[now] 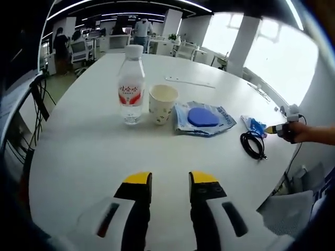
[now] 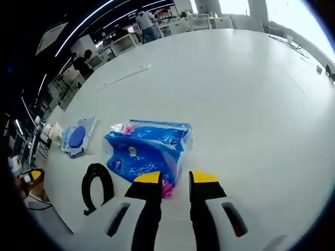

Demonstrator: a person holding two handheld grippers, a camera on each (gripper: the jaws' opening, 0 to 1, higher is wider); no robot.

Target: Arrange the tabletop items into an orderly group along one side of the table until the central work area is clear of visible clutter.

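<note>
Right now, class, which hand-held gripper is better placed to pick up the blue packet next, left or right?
Right, probably. The right hand-held gripper sits open with its tips right at the blue packet. The left hand-held gripper hovers over bare table, well short of the bottle and cup.

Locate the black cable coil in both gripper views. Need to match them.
Left gripper view: black cable coil at right, near the table edge, below the blue packet.
Right gripper view: black cable coil at lower left, left of the jaws.
Shared landmark: pouch with blue disc.
</note>
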